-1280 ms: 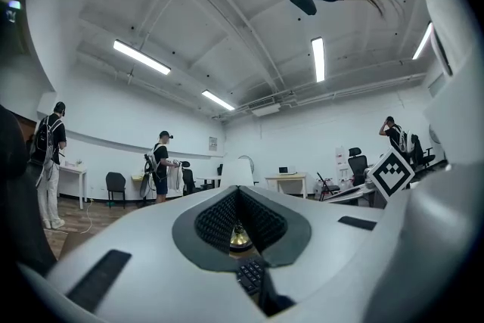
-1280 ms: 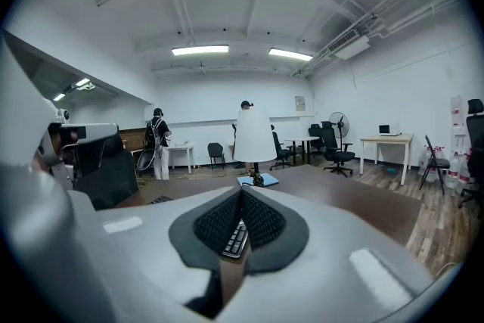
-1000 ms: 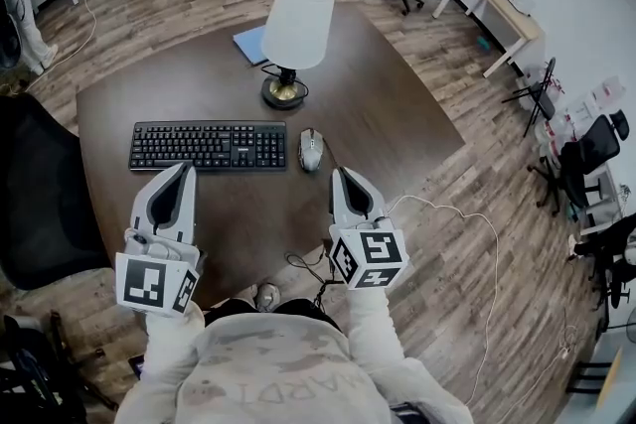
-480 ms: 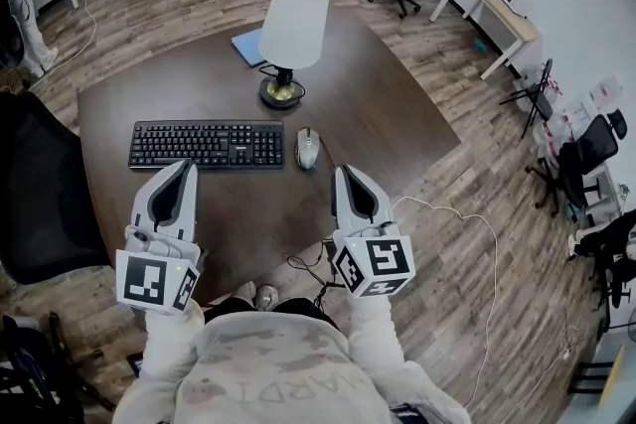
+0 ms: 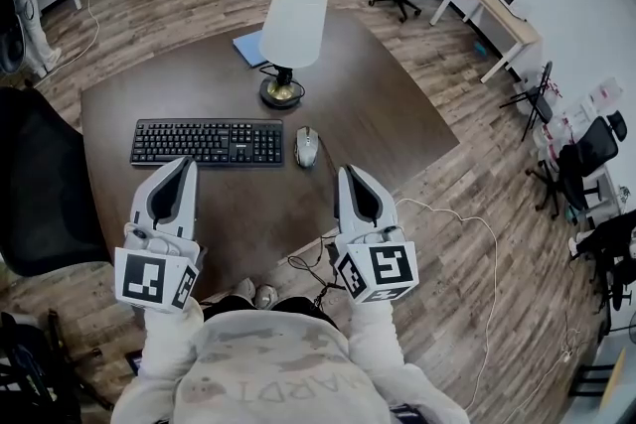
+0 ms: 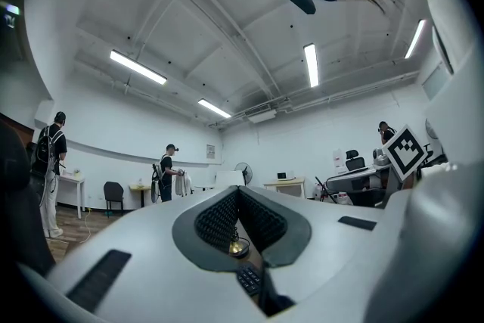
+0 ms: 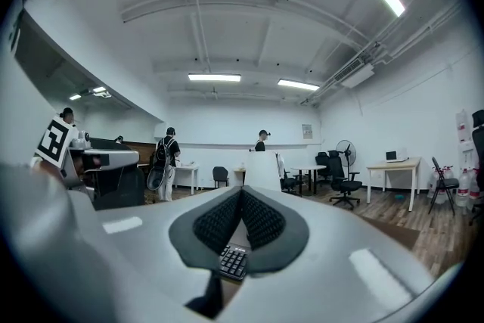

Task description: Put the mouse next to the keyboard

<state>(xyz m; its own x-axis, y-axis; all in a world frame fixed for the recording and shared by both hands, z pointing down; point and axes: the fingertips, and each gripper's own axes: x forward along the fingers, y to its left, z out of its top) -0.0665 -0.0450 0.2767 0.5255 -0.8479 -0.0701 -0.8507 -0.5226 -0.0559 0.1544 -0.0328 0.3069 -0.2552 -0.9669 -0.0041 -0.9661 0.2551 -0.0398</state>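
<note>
A black keyboard [image 5: 206, 142] lies on the dark brown table [image 5: 397, 129]. A grey mouse [image 5: 306, 146] rests just to the right of it, a small gap apart. My left gripper [image 5: 185, 164] hovers over the table just in front of the keyboard, shut and empty. My right gripper [image 5: 344, 172] hovers in front and to the right of the mouse, apart from it, also shut with nothing between its pads. In the left gripper view the closed pads [image 6: 219, 219] leave a slit that shows a bit of the keyboard [image 6: 249, 280]. In the right gripper view, keyboard keys [image 7: 233, 262] show below the closed pads [image 7: 261, 219].
A lamp with a white shade [image 5: 292, 25] stands behind the keyboard and mouse. A blue notebook [image 5: 247, 46] lies behind the lamp. Cables [image 5: 310, 269] hang at the table's front edge. A black chair [image 5: 40, 184] stands at the left. Office chairs, desks and people fill the background.
My right gripper has drawn back slightly toward me. The mouse, keyboard and left gripper stay as they were.
</note>
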